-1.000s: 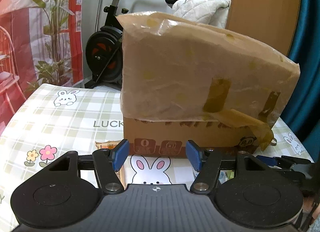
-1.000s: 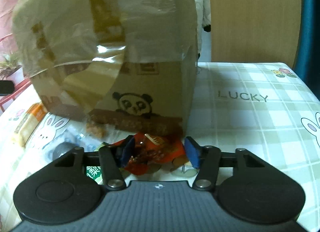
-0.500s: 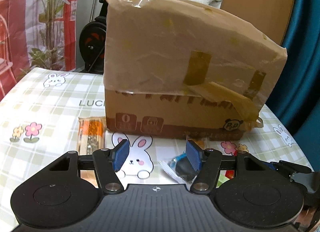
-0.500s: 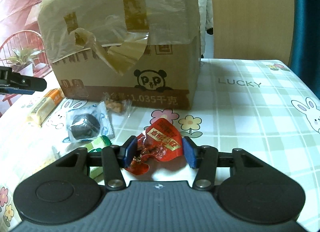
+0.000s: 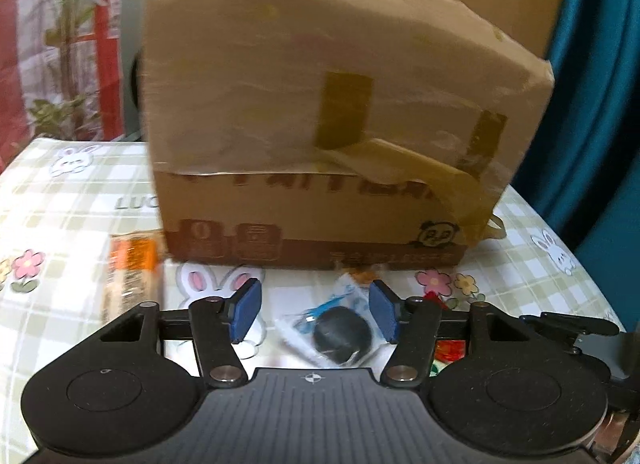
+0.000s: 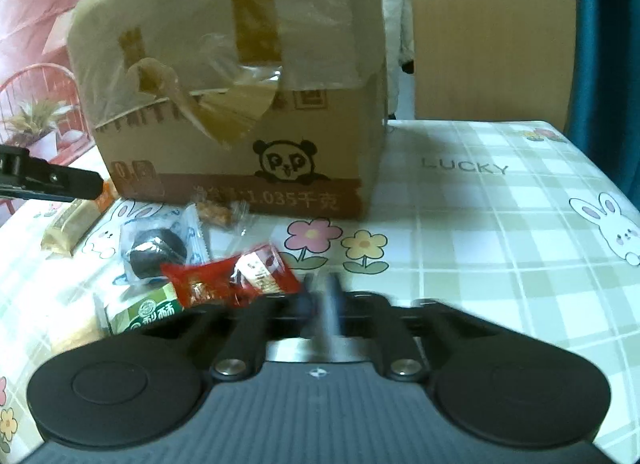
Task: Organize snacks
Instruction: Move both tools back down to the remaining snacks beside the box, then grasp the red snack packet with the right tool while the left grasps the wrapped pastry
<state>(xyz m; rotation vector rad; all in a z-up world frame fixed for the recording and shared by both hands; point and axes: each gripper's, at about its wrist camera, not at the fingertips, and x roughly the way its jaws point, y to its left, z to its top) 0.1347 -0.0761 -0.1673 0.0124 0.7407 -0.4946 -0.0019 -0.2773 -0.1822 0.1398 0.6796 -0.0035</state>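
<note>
A taped cardboard box (image 5: 320,136) with a panda print stands on the table; it also shows in the right wrist view (image 6: 240,104). Snacks lie in front of it: a dark round cake in a clear packet (image 5: 336,332) (image 6: 158,252), a red packet (image 6: 228,280), a green packet (image 6: 140,310), an orange bar (image 5: 128,284) (image 6: 74,224) and a small clear packet of brown pieces (image 6: 216,213). My left gripper (image 5: 314,314) is open, low over the dark cake packet. My right gripper (image 6: 318,300) is blurred, its fingers close together, and the red packet lies just left of them.
The table has a checked cloth with bunnies and flowers (image 6: 500,232). A wooden panel (image 6: 488,32) and a teal curtain (image 5: 600,64) stand behind at the right. A red patterned hanging (image 5: 48,44) is at the back left.
My right gripper's fingers have closed, and the red packet that sat between them now lies to their left. My left gripper has moved right, over the dark cake packet.
</note>
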